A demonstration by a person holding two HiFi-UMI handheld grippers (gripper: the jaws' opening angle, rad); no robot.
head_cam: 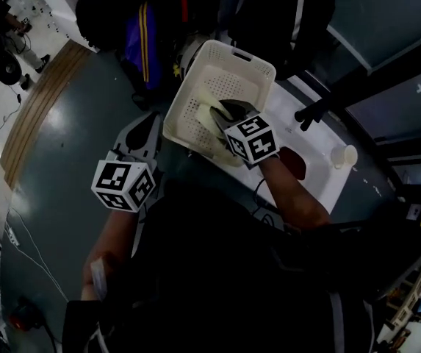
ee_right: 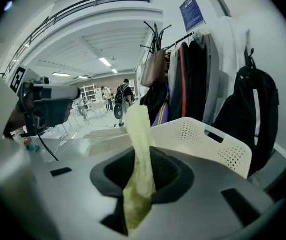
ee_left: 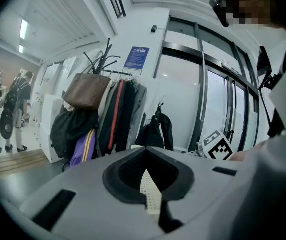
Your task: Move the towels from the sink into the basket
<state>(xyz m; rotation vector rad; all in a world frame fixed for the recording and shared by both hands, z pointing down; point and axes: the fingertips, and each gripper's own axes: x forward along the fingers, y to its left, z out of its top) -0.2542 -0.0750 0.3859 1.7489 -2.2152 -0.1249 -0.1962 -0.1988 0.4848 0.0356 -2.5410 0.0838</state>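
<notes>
Right gripper (ee_right: 140, 160): jaws clenched on a pale yellow-green towel (ee_right: 138, 129), pinched at a bunched fold. The free end stands past the tips.

Left gripper (ee_left: 145, 173): jaws drawn together, holding nothing. It sits just beside the basket.

Handling, as judged: the towel is light, soft and limp. It will sag and trail, so a gathered fold is the sound place to grip.

White perforated basket (head_cam: 195, 59): the head view puts the held towel over its inside. Contact with the floor cannot be told, and no other contents are made out.
</notes>
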